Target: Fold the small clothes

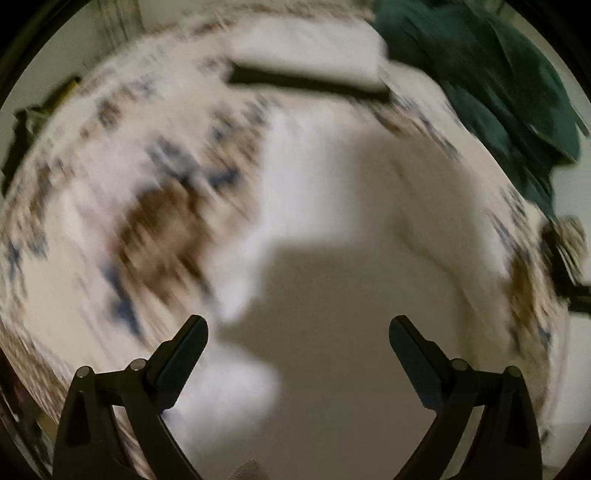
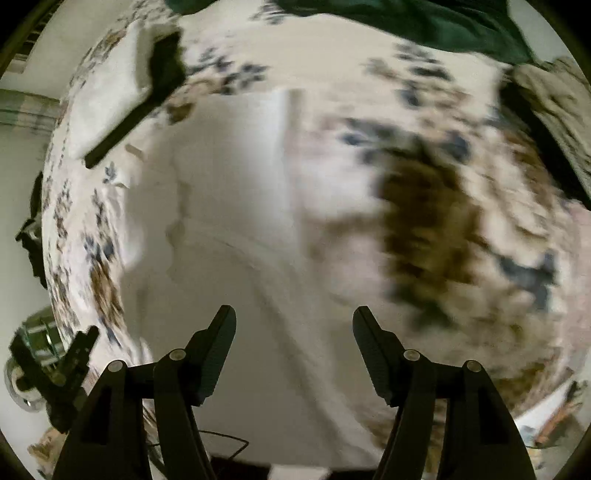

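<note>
The left hand-held gripper (image 1: 298,328) hangs with jaws spread and empty above a white garment (image 1: 332,221) lying on the floral sheet (image 1: 92,206). The right hand-held gripper (image 2: 294,320) is likewise agape over the garment (image 2: 229,206); green cloth (image 2: 424,22) lies beyond.

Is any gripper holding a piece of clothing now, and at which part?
Nothing is held. The left gripper and the right gripper both have their fingers spread open above the white garment, with nothing between them.
</note>
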A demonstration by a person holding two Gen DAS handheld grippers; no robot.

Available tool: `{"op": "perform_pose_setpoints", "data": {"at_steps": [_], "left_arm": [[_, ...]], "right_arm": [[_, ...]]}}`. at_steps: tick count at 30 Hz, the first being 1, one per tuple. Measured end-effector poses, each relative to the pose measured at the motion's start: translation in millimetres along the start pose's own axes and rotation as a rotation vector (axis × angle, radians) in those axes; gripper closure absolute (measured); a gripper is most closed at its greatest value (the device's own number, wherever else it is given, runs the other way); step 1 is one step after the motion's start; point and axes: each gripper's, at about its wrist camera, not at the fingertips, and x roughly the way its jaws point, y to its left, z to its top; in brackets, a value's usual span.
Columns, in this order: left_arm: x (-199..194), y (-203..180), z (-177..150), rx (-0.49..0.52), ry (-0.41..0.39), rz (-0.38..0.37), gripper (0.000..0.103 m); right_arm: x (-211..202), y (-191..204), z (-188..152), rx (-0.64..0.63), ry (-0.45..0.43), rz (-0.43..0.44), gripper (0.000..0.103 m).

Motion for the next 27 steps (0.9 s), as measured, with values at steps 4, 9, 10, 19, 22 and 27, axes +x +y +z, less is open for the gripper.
{"op": "perform_pose_setpoints", "data": {"at_steps": [4,9,10,19,22,27], "left_arm": [[12.5,-85.7,-79.7,-0.012,0.171,-0.038,0.002],[38.8,-169.7,-140.2,-0.086,0.300,-0.094,0.002],[46.5,-184.2,-145.1,-0.103,0.310,-0.101,0.002],[93.6,-213.2,-190.0,-0.118,0.385,0.035,0.002],[88.3,-223.8,-191.2,-0.075,0.350,0.046,0.002],[100.6,-245.8,-194.3,-0.012,0.340,0.053,0.057]], "right_arm": [[-28.1,-71.0,5.2,-0.031,0.026,-0.062,0.035],[-26.6,-117.2,40.1,-0.142,0.029,-0.089,0.035],[-20.0,-119.5,47.2,-0.157,0.032,-0.097,0.035],[66.5,-67.9,123.0,-0.280,0.091,0.100,0.035],[91.8,-30.4,165.6,-0.285,0.082,0.220,0.035],[131.3,14.0,226.5,-0.218,0.076,0.321,0.035]]}}
